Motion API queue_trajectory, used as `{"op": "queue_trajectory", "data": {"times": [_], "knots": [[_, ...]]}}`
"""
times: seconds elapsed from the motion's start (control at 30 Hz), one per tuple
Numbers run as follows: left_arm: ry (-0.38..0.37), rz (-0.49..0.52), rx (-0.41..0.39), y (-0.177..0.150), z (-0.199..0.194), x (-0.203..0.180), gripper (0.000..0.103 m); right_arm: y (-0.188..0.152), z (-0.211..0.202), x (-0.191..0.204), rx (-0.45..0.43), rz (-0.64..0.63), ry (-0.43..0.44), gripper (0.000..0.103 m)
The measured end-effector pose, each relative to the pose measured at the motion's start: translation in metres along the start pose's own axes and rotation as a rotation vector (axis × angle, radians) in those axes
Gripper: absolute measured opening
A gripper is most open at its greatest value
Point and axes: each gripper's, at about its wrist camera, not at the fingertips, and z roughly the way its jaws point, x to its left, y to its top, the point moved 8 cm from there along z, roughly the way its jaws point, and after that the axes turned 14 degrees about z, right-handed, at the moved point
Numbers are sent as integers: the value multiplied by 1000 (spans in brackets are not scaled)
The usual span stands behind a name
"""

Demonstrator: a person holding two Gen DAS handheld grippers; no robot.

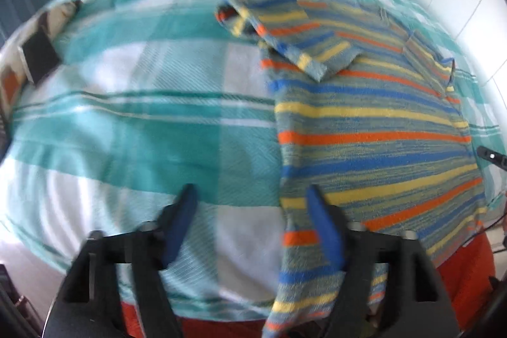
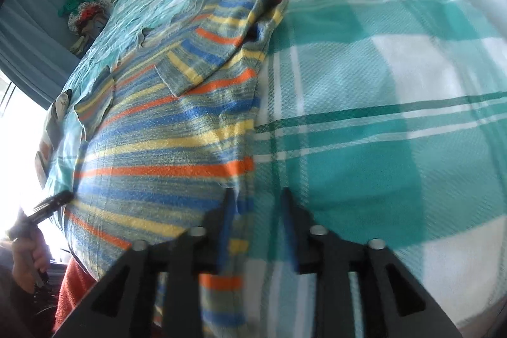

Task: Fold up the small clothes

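The left gripper (image 1: 250,211) hangs released over the striped shirt's (image 1: 374,122) left hem corner, likely lining up a grasp. The right gripper (image 2: 256,211) gapes too, straddling the opposite edge. The shirt lies flat on the plaid bedspread (image 1: 142,122), its sleeve (image 1: 285,21) folded inward at 12 o'clock. Only the right view shows a hand (image 2: 28,255) at 8 o'clock.

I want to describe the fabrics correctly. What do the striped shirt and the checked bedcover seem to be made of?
The striped shirt looks like a soft knit, perhaps cotton or wool blend: fuzzy, mottled stripes, matte. The checked bedcover looks like woven cotton: a visible diagonal weave, matte, no shine. The exact fibres cannot be told.
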Motion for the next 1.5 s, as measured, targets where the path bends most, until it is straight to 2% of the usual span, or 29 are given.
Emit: {"op": "queue_trajectory", "data": {"times": [0.03, 0.13, 0.27, 0.37, 0.47, 0.53, 0.6, 0.67, 0.8, 0.87, 0.97, 1.1, 1.17, 1.23, 1.3, 1.33, 1.37, 1.43, 1.5], "knots": [[21, 10, -27, 0, -13, 3, 80, 1, -9, -1, -28, -20, -21, 45], [39, 9, -74, 7, -37, 5, 80, 3, -36, -3, -81, -82, -81, 46], [-10, 6, -139, 16, -53, -17, 86, -4, -61, 21, -109, -168, -70, 46], [-39, 46, -132, 19, -40, -50, 86, -26, -60, 53, -82, -252, -23, 46], [-11, 115, -67, 4, -17, -72, 86, -50, -36, 66, -17, -283, 0, 46], [34, 137, 19, -17, 1, -71, 86, -59, -16, 52, 31, -259, -36, 46], [54, 125, 45, -37, 4, -61, 87, -67, 0, 15, 112, -165, -101, 45], [53, 85, 45, -53, -5, -45, 91, -71, -9, -8, 102, -93, -79, 44], [73, 7, 52, -67, -17, -19, 90, -77, -34, -45, 72, -51, -160, 45], [54, -35, -1, -59, -29, -17, 90, -76, -47, -50, 35, -34, -191, 45], [-1, -40, -86, -39, -45, -35, 90, -76, -61, -22, -15, -84, -158, 46], [-64, 59, -125, -23, -38, -82, 92, -81, -43, 31, 0, -176, -92, 53], [-39, 142, -74, -30, -21, -100, 92, -90, -20, 42, 61, -207, -94, 53], [55, 232, 5, -47, -5, -103, 91, -101, -3, 33, 131, -200, -129, 53], [129, 270, 15, -62, -8, -96, 91, -110, -3, 18, 153, -187, -155, 52], [142, 261, 19, -67, -13, -89, 91, -112, -9, 13, 150, -177, -148, 52], [151, 242, 25, -71, -17, -81, 91, -114, -17, 3, 143, -168, -175, 53], [168, 188, 12, -74, -31, -62, 90, -116, -29, -19, 127, -166, -278, 53], [174, 137, -18, -72, -46, -48, 90, -114, -47, -33, 103, -124, -274, 53]]}}
